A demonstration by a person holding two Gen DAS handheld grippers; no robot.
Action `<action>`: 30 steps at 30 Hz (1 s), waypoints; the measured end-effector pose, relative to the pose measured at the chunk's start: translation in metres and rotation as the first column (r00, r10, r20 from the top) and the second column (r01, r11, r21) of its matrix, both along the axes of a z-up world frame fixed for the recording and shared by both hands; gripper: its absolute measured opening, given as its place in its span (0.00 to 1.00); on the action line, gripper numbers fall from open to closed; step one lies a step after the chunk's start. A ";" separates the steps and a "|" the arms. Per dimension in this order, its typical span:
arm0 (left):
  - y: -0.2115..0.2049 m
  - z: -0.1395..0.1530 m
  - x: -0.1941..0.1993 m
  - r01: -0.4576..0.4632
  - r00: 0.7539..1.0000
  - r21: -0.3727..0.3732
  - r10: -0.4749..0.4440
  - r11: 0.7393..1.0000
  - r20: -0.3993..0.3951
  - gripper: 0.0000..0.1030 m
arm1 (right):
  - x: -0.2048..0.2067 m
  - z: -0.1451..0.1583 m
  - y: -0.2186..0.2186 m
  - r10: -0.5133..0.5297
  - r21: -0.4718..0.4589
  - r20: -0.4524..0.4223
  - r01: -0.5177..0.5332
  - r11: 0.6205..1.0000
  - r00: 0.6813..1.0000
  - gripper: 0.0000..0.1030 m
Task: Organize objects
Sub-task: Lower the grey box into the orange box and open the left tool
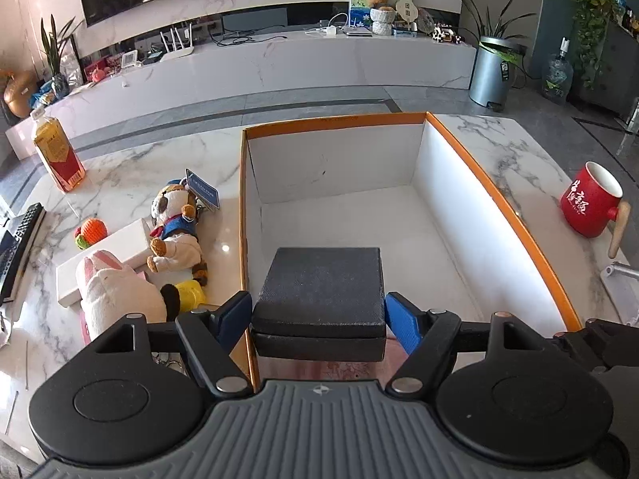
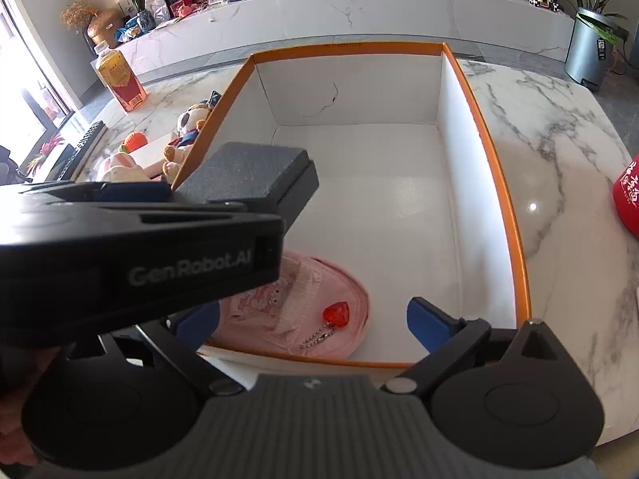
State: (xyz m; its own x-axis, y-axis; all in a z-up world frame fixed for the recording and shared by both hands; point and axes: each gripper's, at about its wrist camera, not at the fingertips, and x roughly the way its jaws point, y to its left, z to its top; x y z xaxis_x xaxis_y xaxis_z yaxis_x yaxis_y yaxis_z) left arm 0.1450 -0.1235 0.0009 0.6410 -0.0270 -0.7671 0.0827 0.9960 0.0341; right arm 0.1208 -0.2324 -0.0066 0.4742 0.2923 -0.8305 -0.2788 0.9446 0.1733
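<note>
A marble bench (image 1: 131, 167) carries an orange-rimmed white box (image 1: 499, 199), the landmark here. Over the box's near-left corner, the left hand-held gripper (image 1: 319, 319) is clamped on a dark grey case (image 1: 319, 283); the right hand-held gripper (image 2: 315, 323) hangs at the near rim, fingers apart and empty. A pink pouch (image 2: 295, 307) lies inside against the near wall. Best practice looks like clearing the left rim, then lowering the case onto the bare floor beyond the pouch, where room is ample.

The left hand-held gripper (image 1: 319, 319) tilts steeply downward, its pads clamped. The right hand-held gripper (image 2: 311, 323) angles down too, jaws spread apart and empty.
</note>
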 end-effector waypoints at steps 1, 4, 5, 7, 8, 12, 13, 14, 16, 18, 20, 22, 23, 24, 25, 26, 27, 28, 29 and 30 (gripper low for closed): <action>-0.001 0.000 0.000 -0.005 1.000 -0.001 0.005 1.000 0.005 0.83 | 0.001 0.000 -0.001 -0.001 -0.002 0.001 0.001 1.000 1.000 0.97; -0.002 0.000 0.000 -0.023 0.999 0.002 0.023 1.000 0.024 0.85 | 0.002 -0.001 -0.002 -0.003 -0.004 -0.001 0.003 1.000 1.000 0.97; -0.002 -0.001 0.001 -0.026 0.999 -0.003 0.026 1.000 0.029 0.88 | 0.002 -0.002 -0.003 -0.004 -0.005 0.000 0.004 1.000 1.000 0.97; -0.002 -0.001 0.002 -0.032 0.999 -0.017 0.033 0.999 0.039 0.92 | 0.002 -0.003 -0.003 -0.007 -0.012 0.007 0.007 1.000 1.000 0.97; 0.000 -0.001 0.001 -0.036 0.998 -0.037 0.037 0.999 0.043 0.93 | 0.002 -0.003 -0.004 -0.008 -0.013 0.009 0.008 1.000 1.000 0.97; 0.017 0.003 -0.004 -0.067 0.996 -0.143 0.075 0.987 0.048 0.95 | 0.001 -0.002 -0.008 -0.009 -0.015 0.011 0.010 1.000 1.000 0.97; 0.026 0.005 -0.008 -0.071 0.996 -0.196 0.082 0.978 0.045 0.95 | 0.002 -0.002 -0.009 -0.009 -0.012 0.010 0.009 1.000 1.000 0.97; 0.035 0.008 -0.012 -0.069 0.995 -0.259 0.084 0.963 0.046 0.95 | 0.002 -0.001 -0.010 -0.009 -0.011 0.011 0.009 1.000 1.000 0.97; 0.056 0.017 -0.022 -0.060 0.995 -0.363 0.086 0.930 0.056 0.95 | 0.001 0.000 -0.012 -0.011 -0.005 0.013 0.011 1.000 1.000 0.97; 0.073 0.024 -0.027 -0.087 0.991 -0.369 0.118 0.925 0.060 0.95 | 0.002 0.001 -0.017 -0.022 0.023 0.016 0.021 1.000 1.000 0.97; 0.091 0.029 -0.030 -0.150 0.981 -0.326 0.180 0.934 0.066 0.95 | 0.003 0.003 -0.024 -0.047 0.074 0.016 0.045 0.996 0.999 0.96; 0.107 0.030 -0.030 -0.214 0.968 -0.274 0.241 0.938 0.072 0.95 | 0.006 0.004 -0.025 -0.071 0.106 0.012 0.069 0.992 0.997 0.91; 0.114 0.029 -0.029 -0.231 0.964 -0.254 0.256 0.939 0.069 0.95 | 0.007 0.006 -0.025 -0.078 0.104 0.011 0.077 0.992 0.997 0.89; 0.119 0.026 -0.028 -0.238 0.964 -0.237 0.259 0.942 0.061 0.95 | 0.008 0.006 -0.023 -0.082 0.091 0.012 0.080 0.993 0.997 0.88; 0.125 0.023 -0.028 -0.241 0.965 -0.219 0.257 0.946 0.048 0.95 | 0.007 0.007 -0.020 -0.083 0.074 0.018 0.082 0.994 0.996 0.86; 0.129 0.019 -0.028 -0.244 0.966 -0.202 0.256 0.948 0.036 0.95 | 0.007 0.008 -0.017 -0.084 0.060 0.022 0.083 0.995 0.996 0.85; 0.132 0.016 -0.028 -0.248 0.966 -0.186 0.257 0.951 0.025 0.95 | 0.006 0.009 -0.015 -0.084 0.055 0.023 0.083 0.995 0.996 0.85; 0.135 0.013 -0.029 -0.249 0.967 -0.166 0.255 0.954 0.016 0.95 | 0.005 0.011 -0.013 -0.082 0.057 0.022 0.080 0.995 0.996 0.85; 0.138 0.009 -0.031 -0.249 0.967 -0.147 0.253 0.957 0.010 0.95 | 0.004 0.012 -0.014 -0.080 0.063 0.023 0.078 0.995 0.997 0.85; 0.140 0.007 -0.031 -0.246 0.969 -0.125 0.248 0.961 -0.002 0.95 | 0.003 0.013 -0.011 -0.079 0.067 0.025 0.077 0.995 0.997 0.85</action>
